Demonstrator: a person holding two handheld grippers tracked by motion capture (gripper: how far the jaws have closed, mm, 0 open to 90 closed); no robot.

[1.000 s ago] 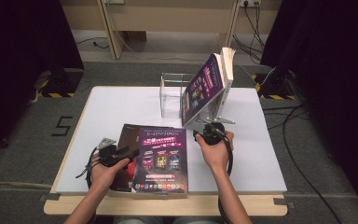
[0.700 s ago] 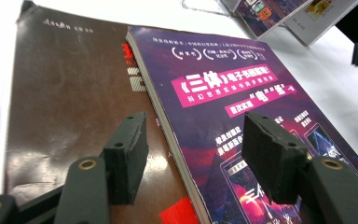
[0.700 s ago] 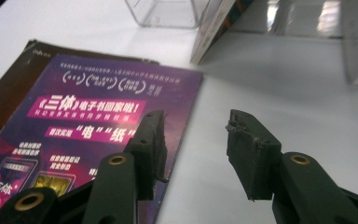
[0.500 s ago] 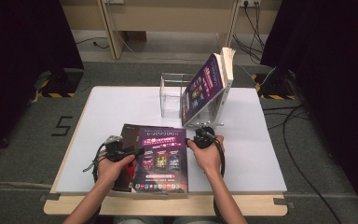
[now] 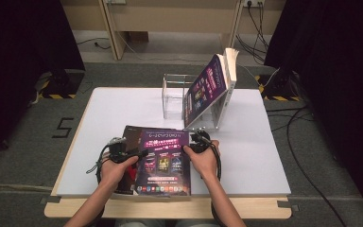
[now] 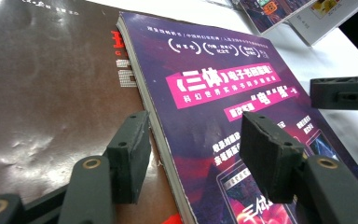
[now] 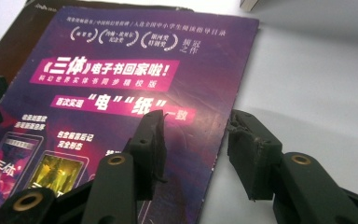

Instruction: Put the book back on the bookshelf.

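Observation:
A purple book (image 5: 163, 161) lies flat on a larger dark brown book (image 5: 130, 135) near the table's front edge. My left gripper (image 5: 139, 152) stands open at the purple book's left edge. In the left gripper view (image 6: 196, 126) one jaw hangs over the brown book (image 6: 51, 93) and the other over the purple cover (image 6: 223, 84). My right gripper (image 5: 193, 142) is open at the book's right edge. In the right gripper view (image 7: 196, 119) its jaws straddle that edge, one over the purple cover (image 7: 121, 70) and one over the bare table (image 7: 307, 84). Neither gripper's pads press on the book.
Behind the books a clear acrylic stand (image 5: 175, 97) holds several books (image 5: 205, 90) leaning to the right. The white table (image 5: 113, 113) ends in a wooden front edge (image 5: 170, 208). Dark curtains flank both sides, and cables lie on the floor at the right.
My right gripper has come down and leftward from above the table to the purple book's right edge. My left gripper has edged slightly toward the book's left edge.

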